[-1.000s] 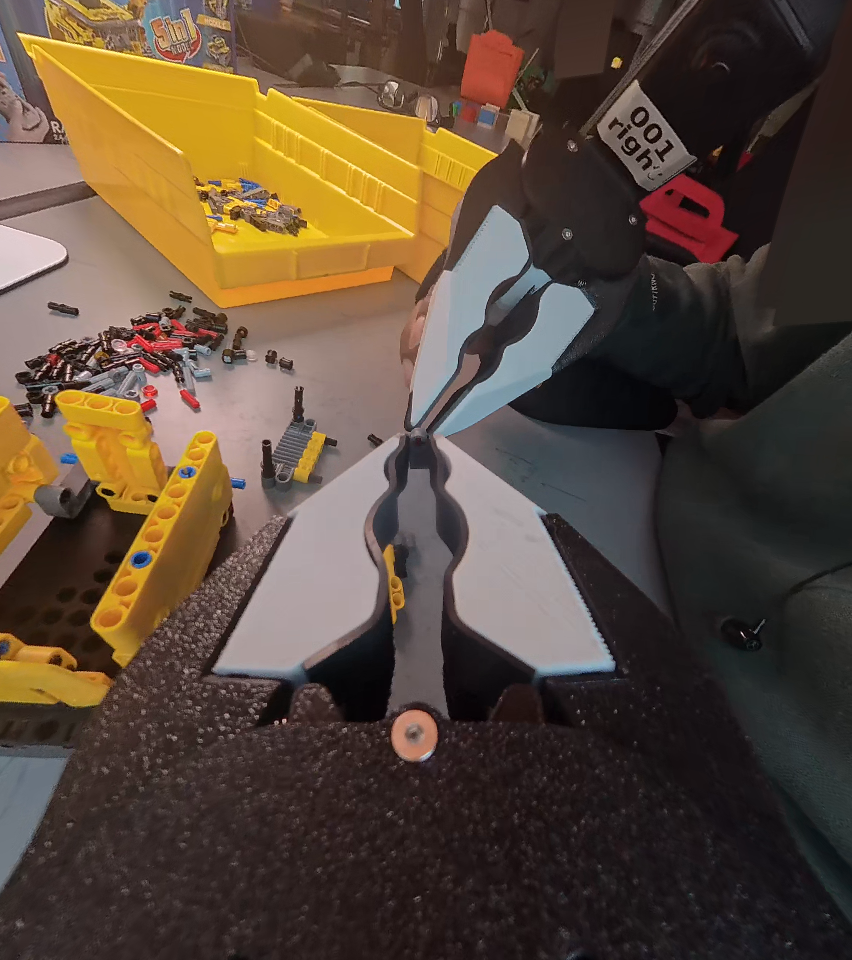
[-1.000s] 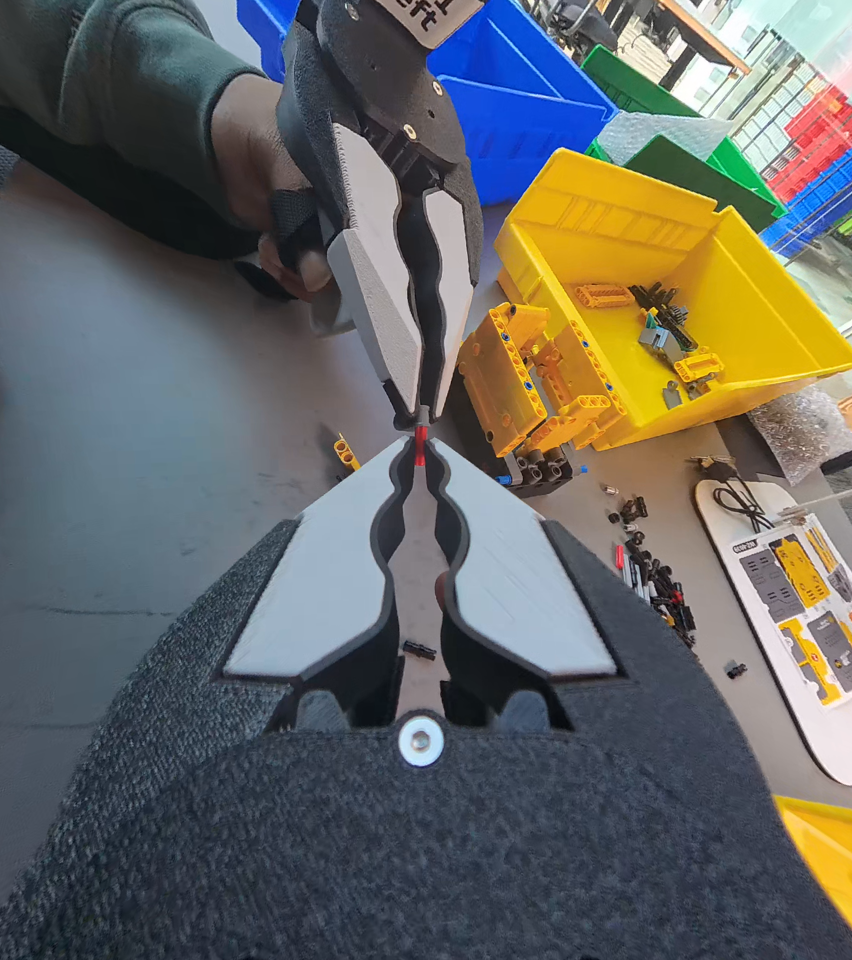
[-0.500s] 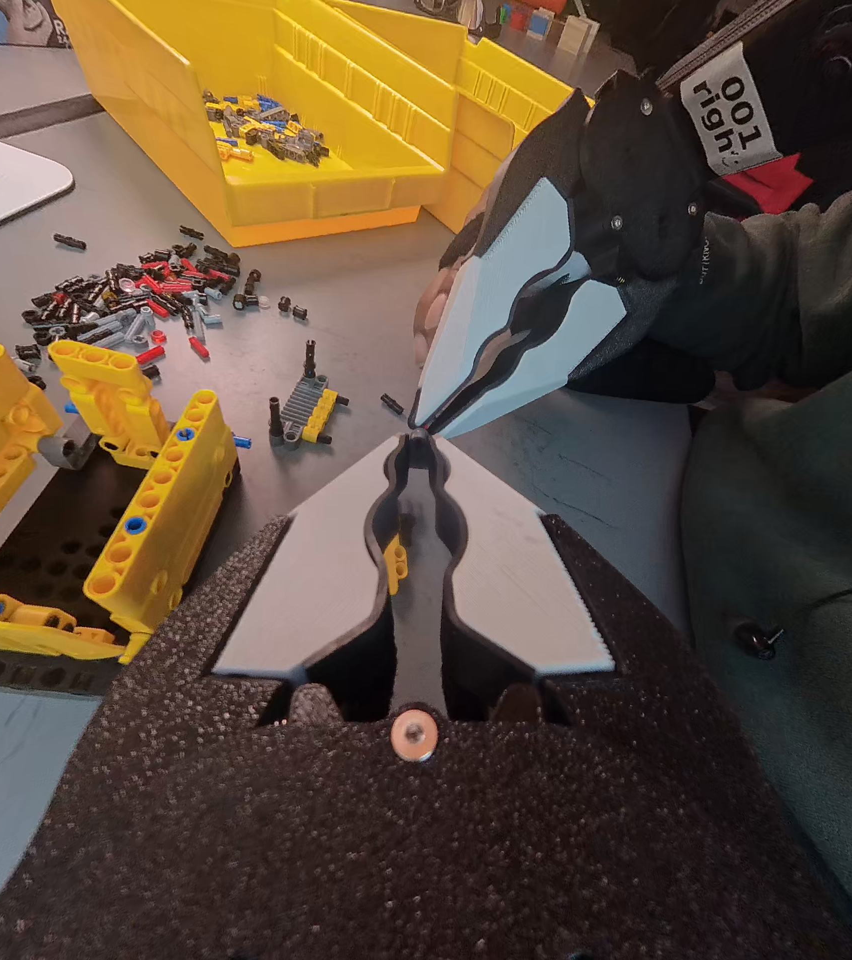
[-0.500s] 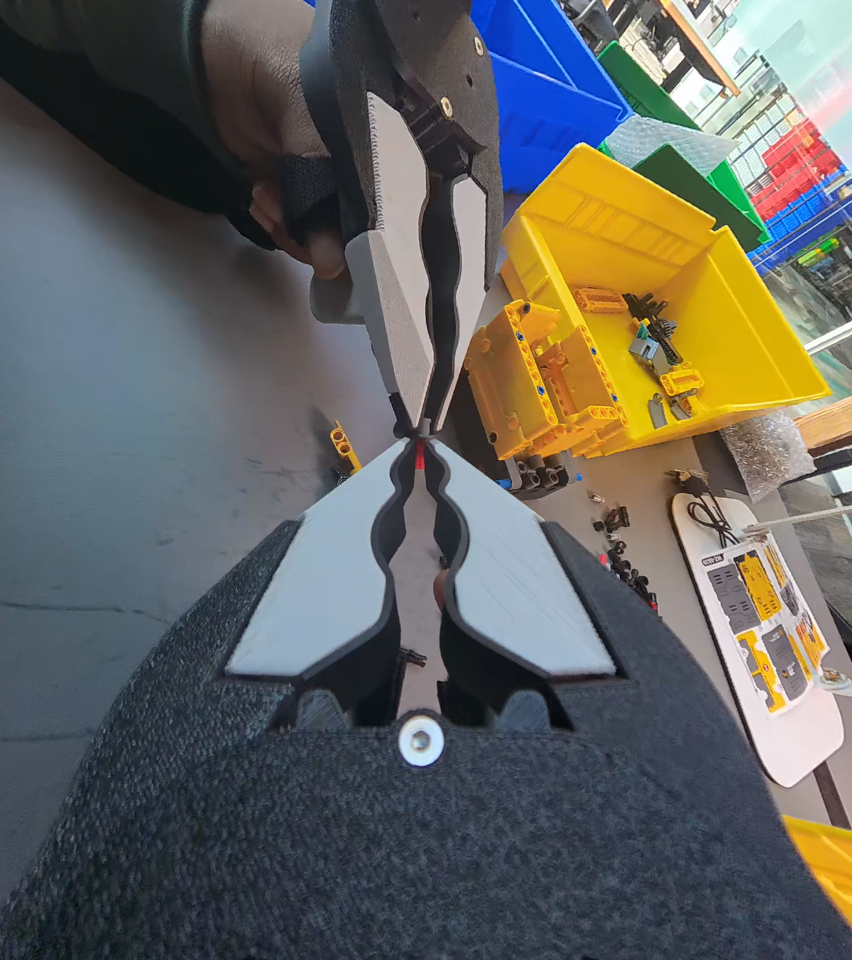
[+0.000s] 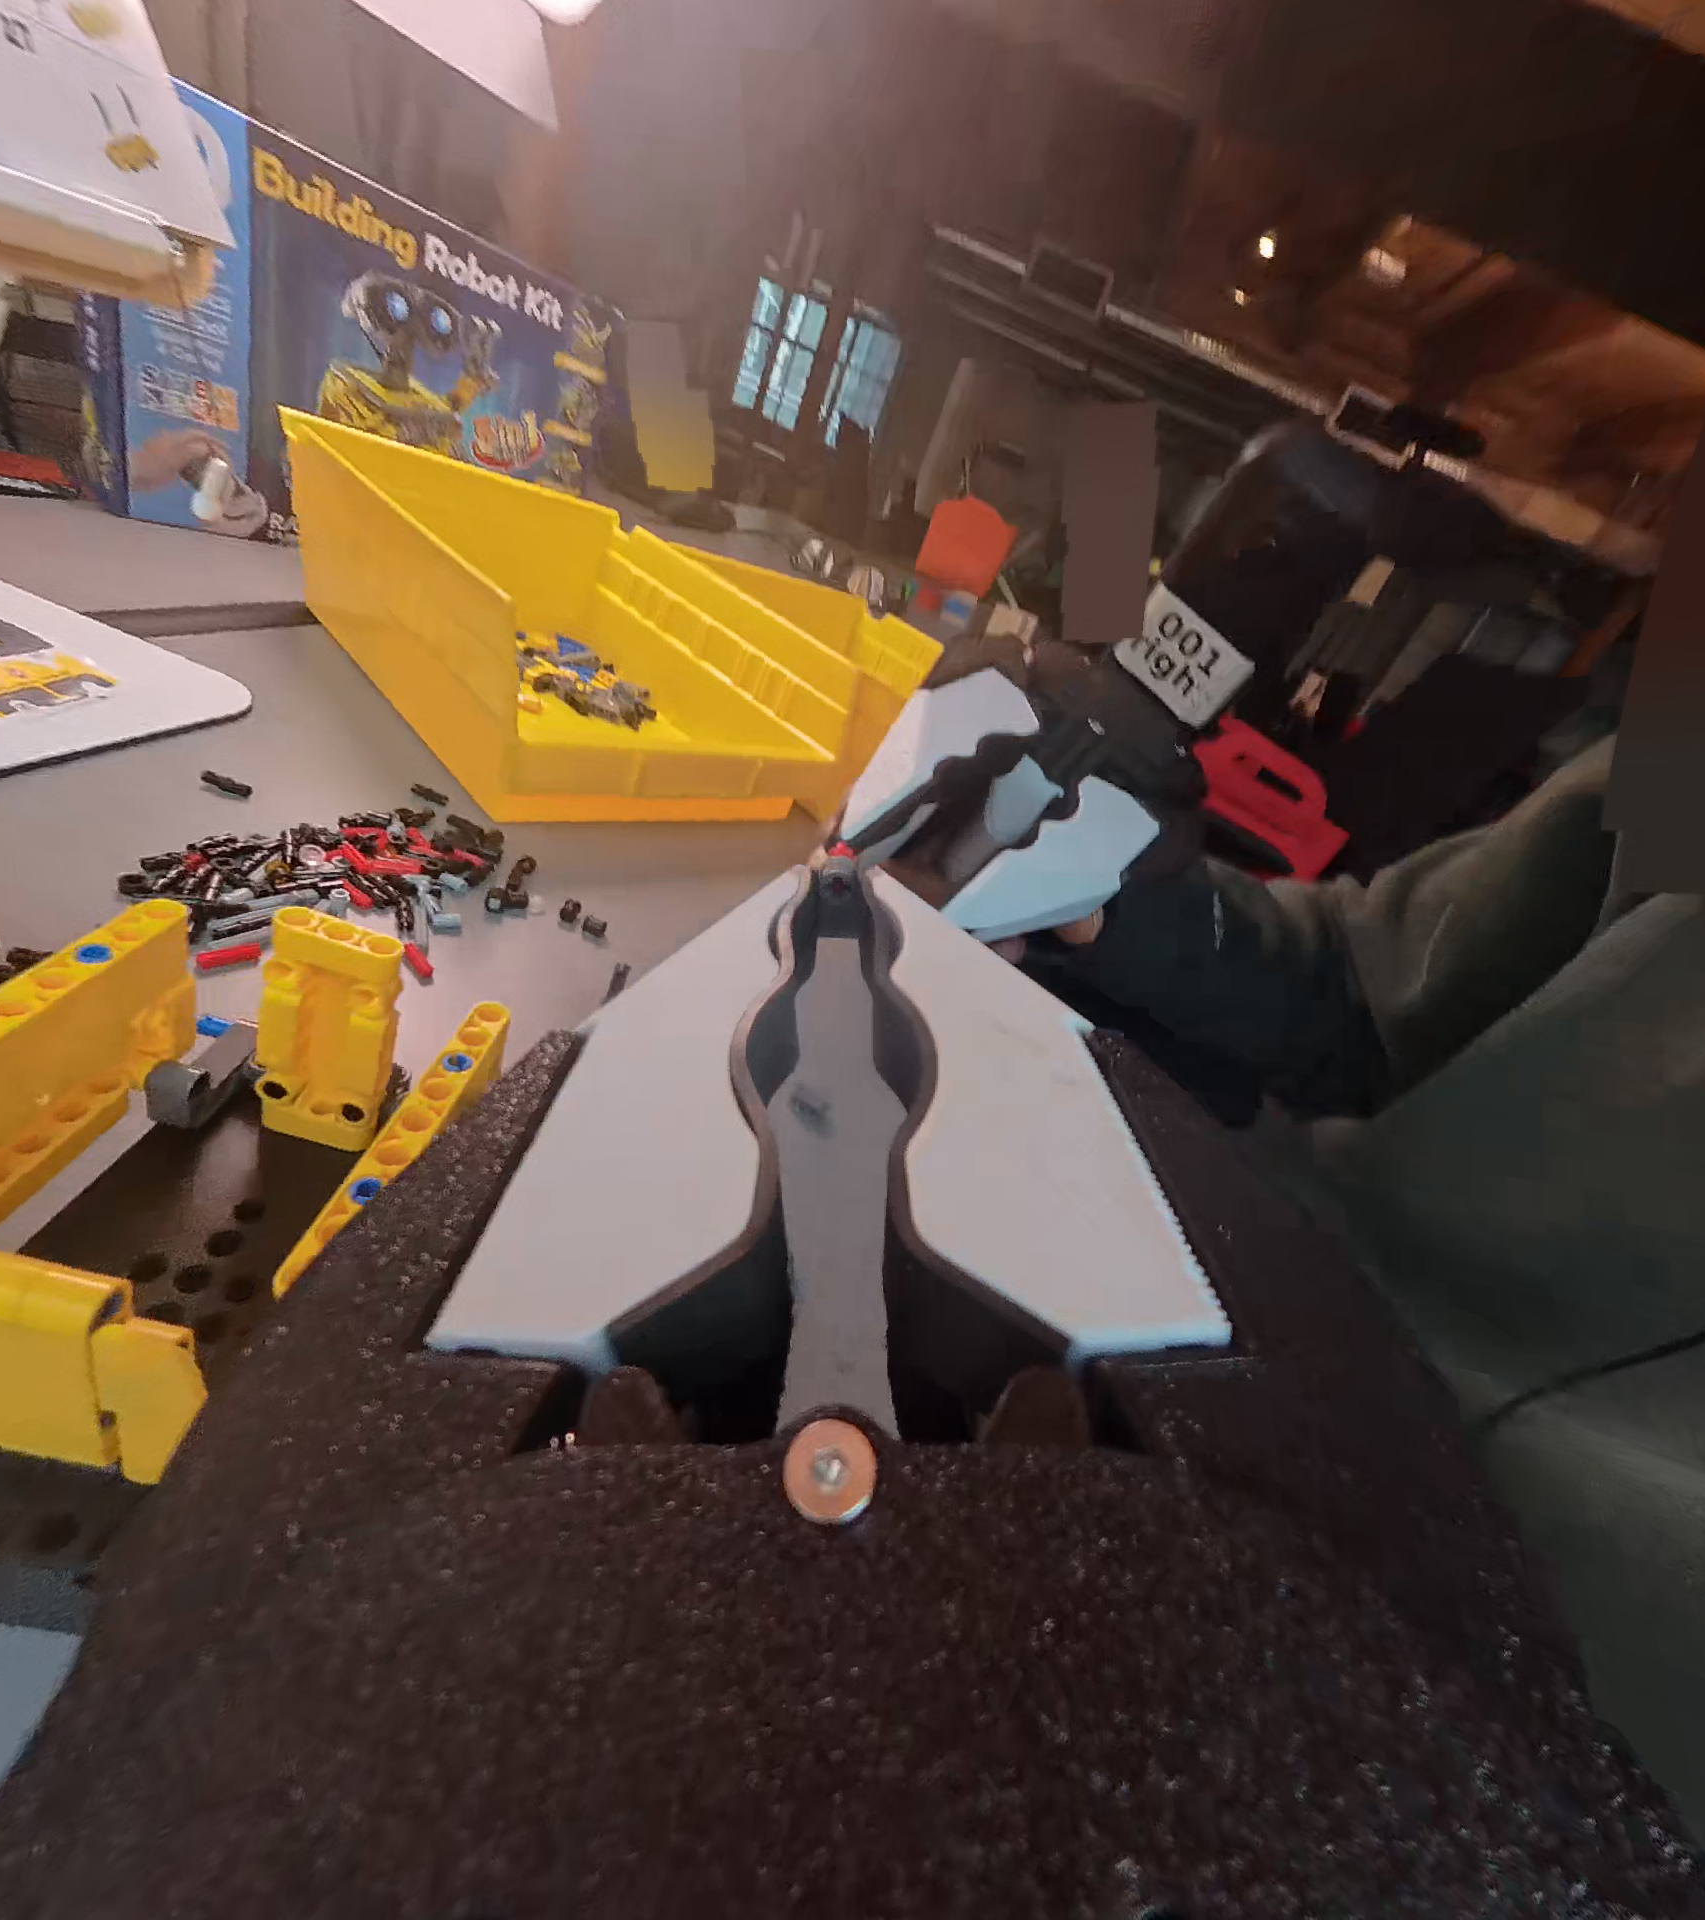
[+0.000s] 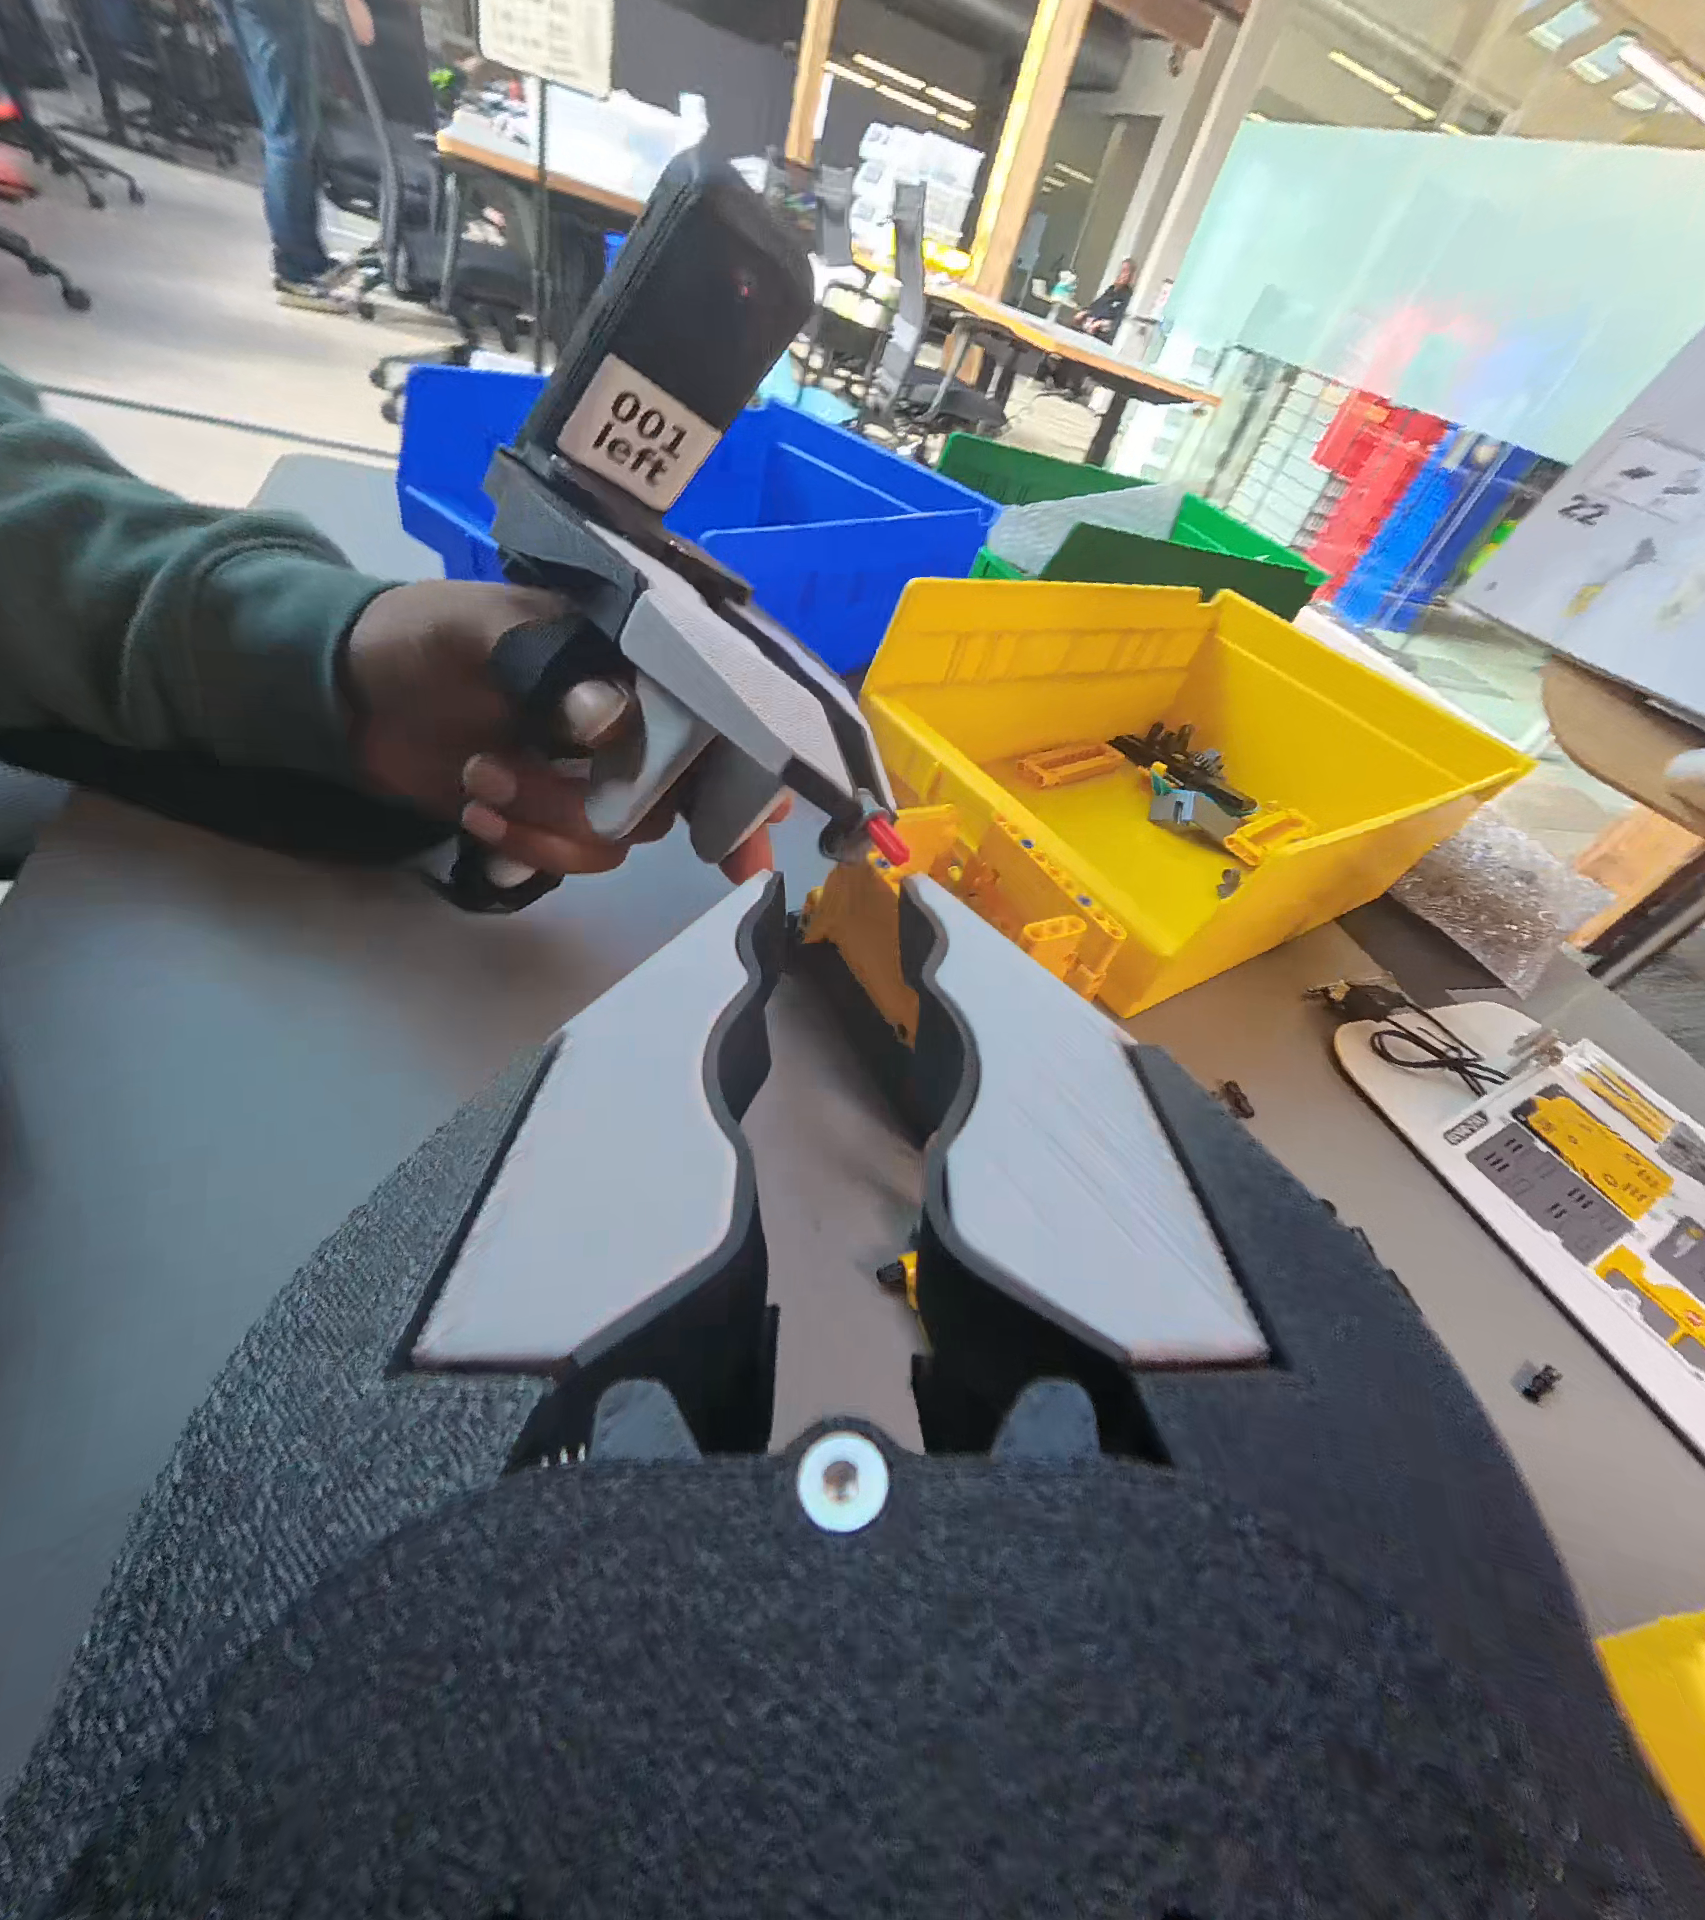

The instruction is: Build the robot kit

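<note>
Red pin [image 6: 886, 840] sits pinched in the clenched tips of the left tool [image 5: 835, 883], just beyond the spread, empty right tool [image 6: 843, 894] at its twelve o'clock, a yellow beam assembly [image 6: 1050, 928] on the desk [image 6: 204, 1039] behind and a yellow bin [image 6: 1035, 644] at two o'clock

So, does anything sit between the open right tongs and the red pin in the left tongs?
Nothing visible does. The left tongs are shut on the red pin, whose tip pokes out just beyond the open right tongs, with a bare gap between. The yellow brick assembly lies behind it.
</note>
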A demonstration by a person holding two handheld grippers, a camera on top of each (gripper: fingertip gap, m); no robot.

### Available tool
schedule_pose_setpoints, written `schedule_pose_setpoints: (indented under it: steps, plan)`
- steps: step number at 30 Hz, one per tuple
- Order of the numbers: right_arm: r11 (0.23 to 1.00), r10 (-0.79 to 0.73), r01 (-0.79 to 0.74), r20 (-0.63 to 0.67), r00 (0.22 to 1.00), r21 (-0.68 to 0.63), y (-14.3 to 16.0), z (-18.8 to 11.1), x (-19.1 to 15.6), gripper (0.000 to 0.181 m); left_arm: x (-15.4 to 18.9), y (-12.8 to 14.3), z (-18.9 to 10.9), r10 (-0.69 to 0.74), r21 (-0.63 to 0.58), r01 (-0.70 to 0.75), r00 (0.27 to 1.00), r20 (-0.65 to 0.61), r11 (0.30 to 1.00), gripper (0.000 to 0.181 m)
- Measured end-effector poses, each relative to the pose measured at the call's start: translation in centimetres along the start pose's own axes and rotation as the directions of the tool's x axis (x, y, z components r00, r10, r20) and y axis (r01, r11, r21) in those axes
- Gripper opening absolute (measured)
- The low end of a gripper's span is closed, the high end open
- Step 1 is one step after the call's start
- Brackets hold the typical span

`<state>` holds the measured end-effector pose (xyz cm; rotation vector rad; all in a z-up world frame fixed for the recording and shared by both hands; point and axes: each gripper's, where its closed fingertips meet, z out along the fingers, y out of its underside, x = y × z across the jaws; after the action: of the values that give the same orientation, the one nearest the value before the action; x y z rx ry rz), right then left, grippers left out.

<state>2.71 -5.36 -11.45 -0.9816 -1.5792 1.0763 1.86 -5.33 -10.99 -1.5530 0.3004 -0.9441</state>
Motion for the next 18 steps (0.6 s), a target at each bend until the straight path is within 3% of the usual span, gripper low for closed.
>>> schedule_pose_setpoints:
  steps: [4,7,11,15,18]
  plan:
    - [0.999,-0.028,0.031,-0.242,0.970,0.008,-0.9,1.1,1.7,0.031,-0.8,-1.7,0.1,-0.217,0.169,0.218,0.976,-0.023,0.961,0.005]
    - [0.996,-0.090,0.087,-0.348,0.933,-0.023,-1.5,1.6,2.4,0.029,-0.7,-1.7,0.6,-0.348,0.221,0.358,0.934,-0.082,0.907,0.005]
    - [0.988,-0.154,0.140,-0.365,0.918,-0.067,-1.0,1.9,2.4,0.025,-0.7,-1.8,0.7,-0.485,0.252,0.518,0.855,-0.185,0.817,0.005]
    - [0.970,-0.242,0.224,-0.375,0.895,-0.092,-1.2,1.9,2.3,0.024,-0.7,-1.8,0.5,-0.533,0.256,0.574,0.818,-0.216,0.778,0.005]
    - [0.971,-0.237,0.231,-0.299,0.924,-0.058,-1.2,1.8,2.0,0.021,-0.5,-1.5,0.4,-0.600,0.186,0.655,0.750,-0.280,0.732,0.005]
